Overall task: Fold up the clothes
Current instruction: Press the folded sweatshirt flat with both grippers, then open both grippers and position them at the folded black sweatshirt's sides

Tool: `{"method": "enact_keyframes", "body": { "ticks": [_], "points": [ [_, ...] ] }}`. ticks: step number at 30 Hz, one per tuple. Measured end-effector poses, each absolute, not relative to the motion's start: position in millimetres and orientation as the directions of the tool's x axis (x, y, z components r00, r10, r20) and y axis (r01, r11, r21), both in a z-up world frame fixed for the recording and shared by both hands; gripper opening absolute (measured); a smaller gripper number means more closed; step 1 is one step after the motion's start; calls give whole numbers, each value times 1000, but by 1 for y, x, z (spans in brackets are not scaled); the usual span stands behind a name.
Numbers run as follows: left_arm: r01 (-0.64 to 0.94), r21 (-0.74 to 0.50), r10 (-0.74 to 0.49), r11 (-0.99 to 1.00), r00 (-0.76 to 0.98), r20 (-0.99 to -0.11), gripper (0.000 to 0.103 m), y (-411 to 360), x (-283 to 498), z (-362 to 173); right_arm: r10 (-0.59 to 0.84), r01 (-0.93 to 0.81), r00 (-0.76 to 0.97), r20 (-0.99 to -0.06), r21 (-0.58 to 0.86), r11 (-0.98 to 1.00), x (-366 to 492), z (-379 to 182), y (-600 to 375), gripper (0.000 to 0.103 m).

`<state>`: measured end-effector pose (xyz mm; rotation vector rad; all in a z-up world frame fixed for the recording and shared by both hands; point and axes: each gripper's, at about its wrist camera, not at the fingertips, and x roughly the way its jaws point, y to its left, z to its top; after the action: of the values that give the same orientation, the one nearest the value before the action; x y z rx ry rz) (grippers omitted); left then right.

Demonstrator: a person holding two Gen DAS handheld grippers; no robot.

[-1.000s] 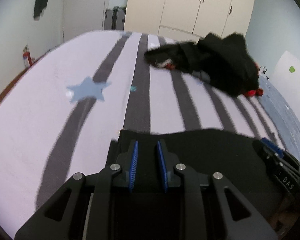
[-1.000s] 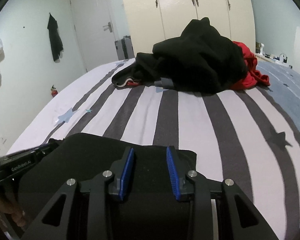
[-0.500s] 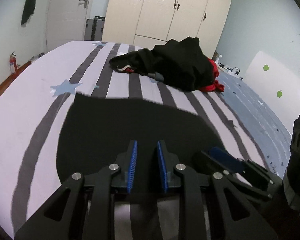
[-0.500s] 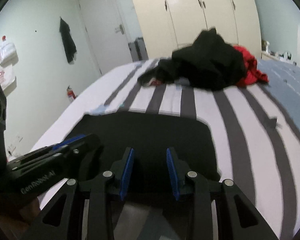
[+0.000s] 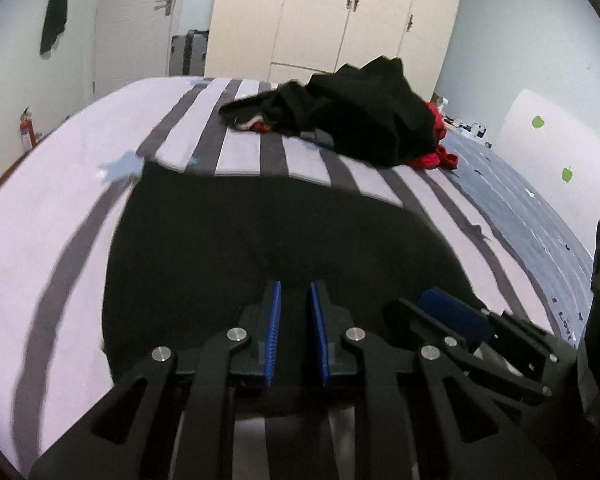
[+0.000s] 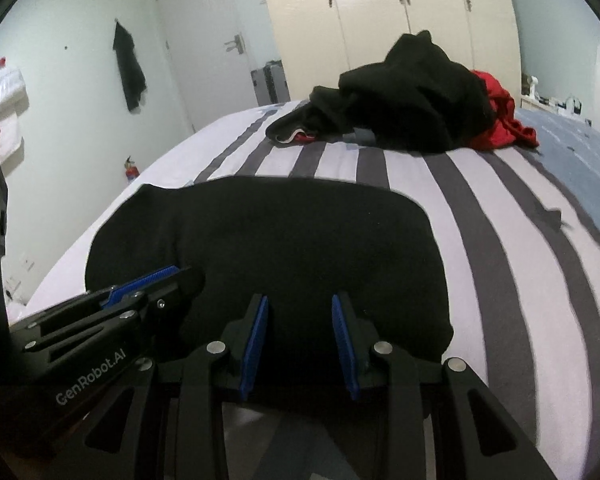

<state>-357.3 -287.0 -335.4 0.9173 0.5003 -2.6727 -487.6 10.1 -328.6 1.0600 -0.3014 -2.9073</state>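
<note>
A black garment [image 5: 260, 232] lies spread flat on the striped bed [image 5: 40, 220], its near edge lifted up to both grippers. My left gripper [image 5: 295, 286] is at that near edge with black cloth filling the narrow gap between its blue pads; its jaws are closing. Just to its right is my right gripper [image 5: 452, 312]. In the right wrist view the garment [image 6: 280, 232] stretches ahead, and the right gripper [image 6: 300, 300] holds a thicker bunch of cloth between wider-set pads. The left gripper [image 6: 160, 280] is beside it at the left.
A pile of black clothes [image 5: 364, 112] with a red garment [image 5: 436, 156] sits at the far end of the bed. A blue sheet [image 5: 540, 220] covers the bed's right side. A cream wardrobe [image 5: 340, 12], a door and a suitcase [image 5: 188, 54] stand behind.
Both grippers have drawn back toward the bed's near edge with the cloth. The garment, first bunched close to the fingers, now lies stretched out flat ahead.
</note>
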Motion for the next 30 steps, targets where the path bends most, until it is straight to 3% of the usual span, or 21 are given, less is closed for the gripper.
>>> {"method": "enact_keyframes", "body": {
  "ticks": [6,14,22,27,30],
  "points": [
    [412,-221,-200,-884,-761,-617,14,-315,-351,-330,-49,-77,-781,-622,174,-982,-500,-322,27,26],
    [416,-254,-173,-873,-752,-636,14,-320,-352,-355,-25,-72,-759,-651,122,-990,-503,-344,23,25],
    [466,-221,-245,-857,-745,-621,14,-357,-370,-317,-13,-86,-778,-628,126,-988,-521,-308,37,24],
    [461,-182,-219,-869,-687,-693,14,-366,-383,-362,-2,-110,-758,-652,131,-985,-548,-322,49,24],
    [475,-274,-180,-836,-710,-681,16,-378,-379,-378,13,-84,-770,-638,81,-993,-549,-338,42,25]
  ]
}}
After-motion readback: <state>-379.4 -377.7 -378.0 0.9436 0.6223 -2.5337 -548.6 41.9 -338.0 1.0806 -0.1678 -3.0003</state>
